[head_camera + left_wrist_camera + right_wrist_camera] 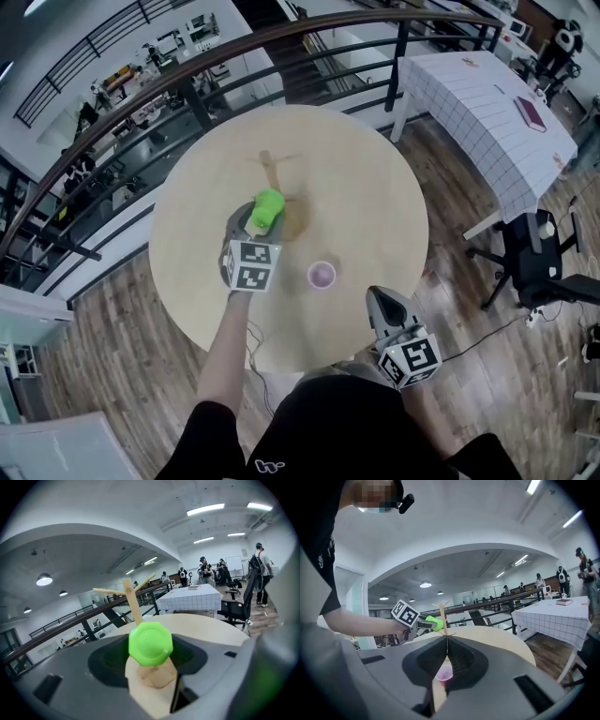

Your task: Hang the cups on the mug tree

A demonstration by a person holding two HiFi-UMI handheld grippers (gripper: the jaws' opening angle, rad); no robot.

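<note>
**Head view:** a round pale wooden table (366,178) stands on plank flooring beside a dark curved railing (187,80), with the mug tree (272,173) near its middle. Right of the mug tree stands a checked-cloth table (487,112).

**Left gripper view:** the left gripper (151,667) has its 2 jaws clamped on the green cup (150,643), which is raised just in front of the mug tree.

**Right gripper view:** the right gripper (440,686) is clenched on nothing. The pink cup (443,672) sits on the table ahead of it, on the person's side of the mug tree.
</note>
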